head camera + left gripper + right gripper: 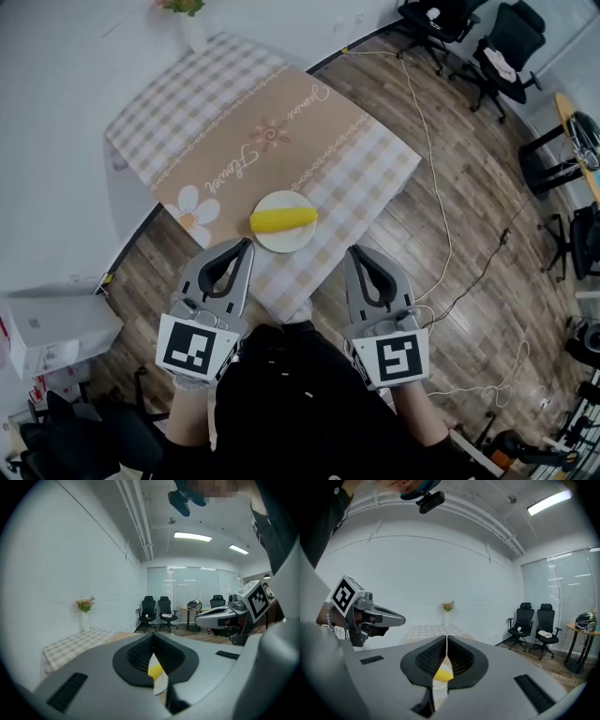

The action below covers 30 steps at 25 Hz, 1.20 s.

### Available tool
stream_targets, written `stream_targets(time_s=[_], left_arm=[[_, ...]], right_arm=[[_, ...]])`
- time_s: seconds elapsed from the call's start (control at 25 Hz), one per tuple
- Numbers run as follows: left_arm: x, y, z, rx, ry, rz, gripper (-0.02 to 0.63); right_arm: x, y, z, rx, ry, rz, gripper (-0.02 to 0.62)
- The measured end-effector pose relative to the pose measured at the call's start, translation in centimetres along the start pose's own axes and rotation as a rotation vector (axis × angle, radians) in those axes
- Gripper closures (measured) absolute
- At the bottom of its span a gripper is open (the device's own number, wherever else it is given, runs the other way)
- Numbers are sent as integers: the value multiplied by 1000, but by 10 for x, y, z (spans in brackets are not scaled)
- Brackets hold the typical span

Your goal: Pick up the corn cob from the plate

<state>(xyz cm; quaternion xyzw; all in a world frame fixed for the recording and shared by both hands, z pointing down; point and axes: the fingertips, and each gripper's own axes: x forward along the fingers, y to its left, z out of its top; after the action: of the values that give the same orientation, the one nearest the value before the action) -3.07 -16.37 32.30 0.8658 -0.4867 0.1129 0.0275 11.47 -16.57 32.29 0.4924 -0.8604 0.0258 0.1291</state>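
A yellow corn cob (283, 220) lies on a small white plate (281, 242) near the front corner of the checked tablecloth (234, 122). My left gripper (248, 243) is shut and empty, its tips just left of the plate's near rim. My right gripper (353, 250) is also shut and empty, off the table's edge to the right of the plate. In the left gripper view the corn cob (155, 671) and plate (161, 684) show through the opening behind the closed tips. The right gripper view shows the corn cob (440, 673) and plate (438, 689) the same way.
A white vase with flowers (190, 21) stands at the table's far corner. Office chairs (497, 47) sit at the back right, and a cable (441, 206) runs across the wooden floor. A white box (52, 328) lies on the floor at left.
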Motion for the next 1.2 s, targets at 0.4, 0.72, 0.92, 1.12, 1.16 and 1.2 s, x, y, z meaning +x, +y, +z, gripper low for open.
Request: stream_targets(time_s=[0.4, 0.72, 0.92, 1.12, 1.16, 1.2], left_arm=[[29, 5, -8, 19, 29, 4, 592], [63, 1, -32, 117, 112, -128, 591], [83, 2, -52, 171, 173, -209, 591], [104, 1, -70, 196, 200, -289, 558], [107, 2, -74, 204, 206, -302, 555], [111, 2, -79, 214, 215, -317, 551]], right_arm=[[2, -11, -13, 36, 11, 3, 551], [10, -14, -19, 65, 32, -52, 551], [18, -15, -23, 87, 52, -91, 551], [28, -9, -31, 91, 101, -108, 551], [30, -8, -31, 93, 97, -115, 551], [32, -7, -31, 96, 94, -123, 551]])
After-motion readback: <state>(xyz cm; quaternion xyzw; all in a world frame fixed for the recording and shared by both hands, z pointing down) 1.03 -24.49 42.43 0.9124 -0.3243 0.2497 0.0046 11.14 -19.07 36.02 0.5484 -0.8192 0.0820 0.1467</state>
